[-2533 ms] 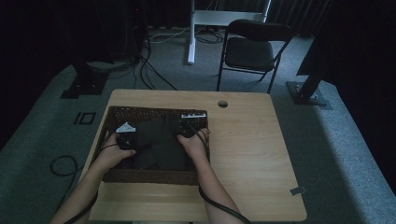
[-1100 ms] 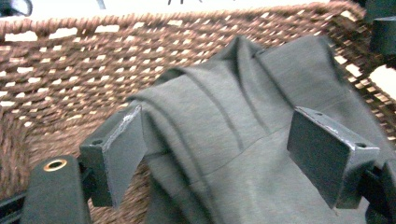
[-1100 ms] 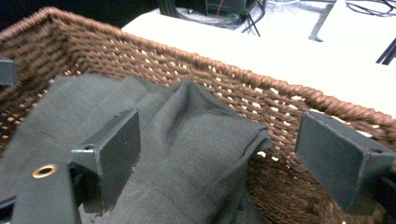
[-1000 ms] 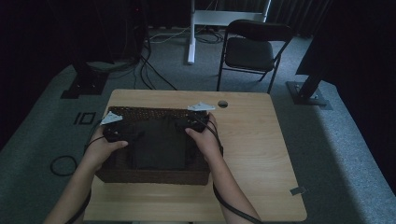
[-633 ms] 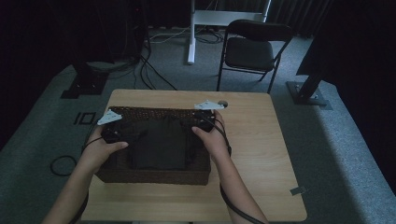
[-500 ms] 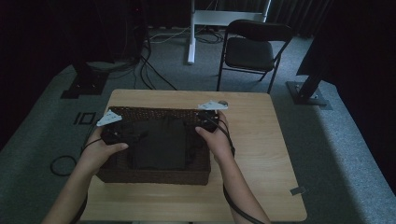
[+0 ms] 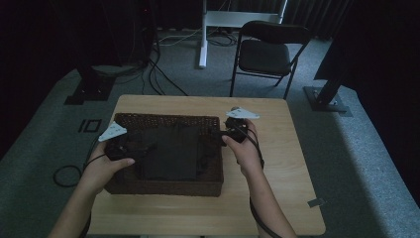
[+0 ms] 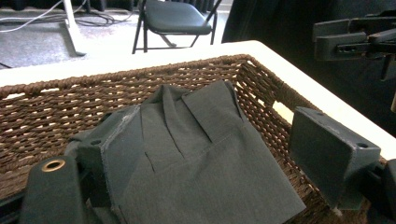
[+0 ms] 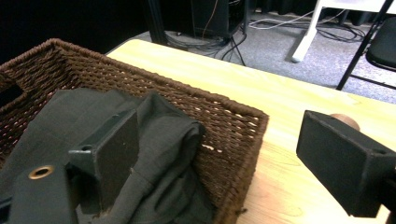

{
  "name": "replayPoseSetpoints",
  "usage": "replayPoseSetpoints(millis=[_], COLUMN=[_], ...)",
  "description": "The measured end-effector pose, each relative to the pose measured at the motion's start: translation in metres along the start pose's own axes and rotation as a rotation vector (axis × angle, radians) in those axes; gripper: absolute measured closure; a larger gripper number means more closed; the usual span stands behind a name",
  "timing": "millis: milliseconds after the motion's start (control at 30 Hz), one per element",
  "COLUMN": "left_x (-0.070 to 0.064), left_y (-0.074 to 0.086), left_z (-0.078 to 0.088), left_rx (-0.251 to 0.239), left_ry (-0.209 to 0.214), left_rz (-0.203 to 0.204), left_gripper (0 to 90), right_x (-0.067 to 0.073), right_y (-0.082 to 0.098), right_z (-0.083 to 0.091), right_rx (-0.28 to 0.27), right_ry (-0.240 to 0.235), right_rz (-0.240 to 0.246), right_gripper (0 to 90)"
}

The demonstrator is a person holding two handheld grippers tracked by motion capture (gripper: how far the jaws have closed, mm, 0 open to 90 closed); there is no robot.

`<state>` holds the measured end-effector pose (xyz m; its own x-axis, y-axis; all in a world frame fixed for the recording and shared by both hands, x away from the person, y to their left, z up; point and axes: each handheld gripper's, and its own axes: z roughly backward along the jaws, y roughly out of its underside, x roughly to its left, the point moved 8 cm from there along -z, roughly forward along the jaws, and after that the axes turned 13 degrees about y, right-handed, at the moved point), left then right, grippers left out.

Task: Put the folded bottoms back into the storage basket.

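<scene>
- The left gripper hangs over the wicker basket's left end, its 2 jaws spread, nothing between them.
- The dark folded garment lies inside the basket on the wooden table.
- The right gripper straddles the basket's right wall, jaws wide apart.
- A folding chair stands beyond the table.

The high view looks forward and down across the whole surface from above. Both gripper views sit close and low, facing inward along their jaws; all three share the wicker basket.
</scene>
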<state>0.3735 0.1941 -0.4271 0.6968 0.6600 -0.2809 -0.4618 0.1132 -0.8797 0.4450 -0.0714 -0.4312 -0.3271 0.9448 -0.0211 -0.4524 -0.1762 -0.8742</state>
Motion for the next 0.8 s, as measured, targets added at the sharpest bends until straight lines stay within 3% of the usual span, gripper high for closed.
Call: replayPoseSetpoints(millis=[200,533,800], left_x=[-0.011,-0.027,-0.043], left_y=[0.003,0.015,0.028], left_z=[0.011,0.026,0.034], left_rx=[-0.046,-0.065,-0.073], left_ry=[0.008,0.004,0.039], left_rz=[0.005,-0.026,-0.032], left_gripper=[19.1,19.0,18.6], right_x=[-0.012,-0.034,-0.051], right_y=[0.006,0.025,0.045], right_z=[0.008,0.015,0.021], right_rx=[-0.009,0.008,0.023], right_ry=[0.016,0.05,0.071], right_rz=[0.0,-0.011,0.007], right_gripper=[12.3,11.8,11.7])
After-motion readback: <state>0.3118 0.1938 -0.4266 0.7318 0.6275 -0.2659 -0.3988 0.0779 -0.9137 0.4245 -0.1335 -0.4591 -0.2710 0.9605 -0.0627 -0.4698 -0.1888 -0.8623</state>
